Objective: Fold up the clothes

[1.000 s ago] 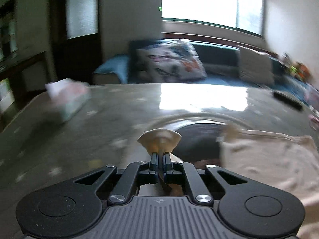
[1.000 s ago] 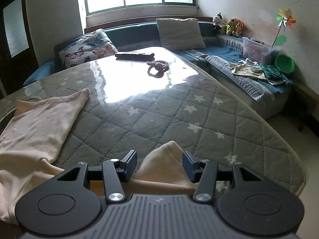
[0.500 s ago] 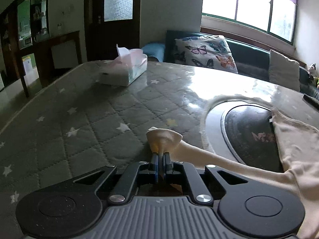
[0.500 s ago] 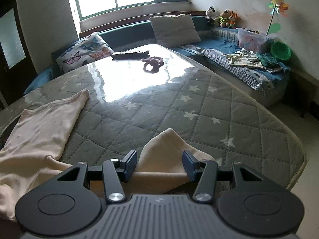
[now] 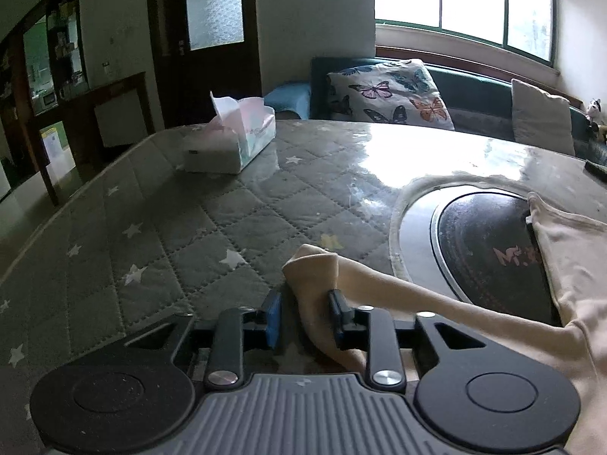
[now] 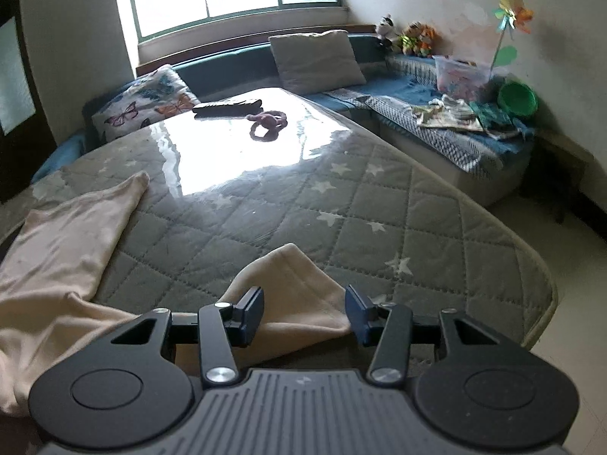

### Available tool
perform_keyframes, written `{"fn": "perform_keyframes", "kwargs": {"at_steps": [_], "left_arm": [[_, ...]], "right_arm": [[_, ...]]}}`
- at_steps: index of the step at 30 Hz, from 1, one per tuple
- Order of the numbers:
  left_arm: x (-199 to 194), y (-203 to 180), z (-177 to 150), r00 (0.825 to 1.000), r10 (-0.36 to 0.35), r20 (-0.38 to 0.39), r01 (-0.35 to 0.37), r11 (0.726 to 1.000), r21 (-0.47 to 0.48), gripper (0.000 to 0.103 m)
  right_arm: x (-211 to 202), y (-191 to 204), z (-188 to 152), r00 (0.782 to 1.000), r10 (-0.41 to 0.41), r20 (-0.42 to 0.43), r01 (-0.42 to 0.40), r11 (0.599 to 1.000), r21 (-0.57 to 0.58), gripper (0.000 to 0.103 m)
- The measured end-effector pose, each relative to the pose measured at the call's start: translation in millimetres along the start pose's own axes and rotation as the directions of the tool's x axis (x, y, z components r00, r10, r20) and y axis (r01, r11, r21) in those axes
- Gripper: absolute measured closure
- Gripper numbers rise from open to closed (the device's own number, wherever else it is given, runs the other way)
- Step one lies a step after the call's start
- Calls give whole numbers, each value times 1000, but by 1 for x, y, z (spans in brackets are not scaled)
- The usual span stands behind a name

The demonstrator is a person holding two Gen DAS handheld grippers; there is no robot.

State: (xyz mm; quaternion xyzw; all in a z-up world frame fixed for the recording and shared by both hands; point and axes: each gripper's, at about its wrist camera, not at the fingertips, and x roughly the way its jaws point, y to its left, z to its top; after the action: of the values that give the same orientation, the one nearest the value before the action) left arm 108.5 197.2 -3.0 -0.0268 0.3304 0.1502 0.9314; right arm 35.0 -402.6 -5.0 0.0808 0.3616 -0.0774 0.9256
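Garment count: one cream garment (image 5: 565,261), spread over the near part of the quilted table cover (image 5: 182,235), which is grey with white stars. In the left wrist view one end (image 5: 315,276) of the cloth lies bunched between the two fingers of the left gripper (image 5: 303,313); the jaws stand apart and the cloth rests loose between them, released. From there the cloth runs right across a round dark inset (image 5: 489,250) in the table. Pink lettering on that inset begins with "M"; the remainder is covered by the cloth or too blurred to read.

In the right wrist view the right gripper (image 6: 303,313) is likewise spread wide, with a second corner (image 6: 292,288) of the same garment lying flat between its fingers, ungripped. The bulk of the garment lies at the left of that view.

Other items counted: one tissue box (image 5: 231,144) at the far left of the table, tissue protruding; one butterfly cushion (image 5: 390,94) and one plain grey cushion (image 5: 540,113) on the bench beyond; one dark flat object (image 6: 227,107) and one pink looped object (image 6: 267,123) on the far glossy part of the table. One pinwheel (image 6: 510,15) stands at the far right beside a clear tub (image 6: 463,76) and a green bowl (image 6: 518,98).
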Motion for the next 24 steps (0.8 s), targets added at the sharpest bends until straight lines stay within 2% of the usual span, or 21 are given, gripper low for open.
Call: {"fn": "perform_keyframes", "kwargs": {"at_steps": [3,5,14,16,20,22,24], "left_arm": [[-3,0,-3,1000,8,7,-8,1000,7,99],[-5,0,-6,1000,14,11,-14,1000,12,100],[-27,18,-20,1000,23,-14,-23,1000,-2,99],[-34,18,-19,999,24,-23,-24,1000,7,95],[-48,7,-3,1000,-6,20,5,999,33,93],[-52,-7,6,998,-53,42,51,997,53,86],[-50,-24,16,994,-103,47,100,992,77,70]], "right_arm": [[4,8,-1,1000,-28,11,28,998,-62,71],[8,14,-1,998,-55,28,58,992,-113,75],[40,27,24,997,-62,43,70,974,-216,75],[44,31,35,999,-39,26,44,975,-220,75],[42,49,54,998,61,3,-58,968,-242,75],[42,64,62,994,112,-8,-110,957,-269,74],[45,79,69,987,161,-27,-162,944,-287,74]]}}
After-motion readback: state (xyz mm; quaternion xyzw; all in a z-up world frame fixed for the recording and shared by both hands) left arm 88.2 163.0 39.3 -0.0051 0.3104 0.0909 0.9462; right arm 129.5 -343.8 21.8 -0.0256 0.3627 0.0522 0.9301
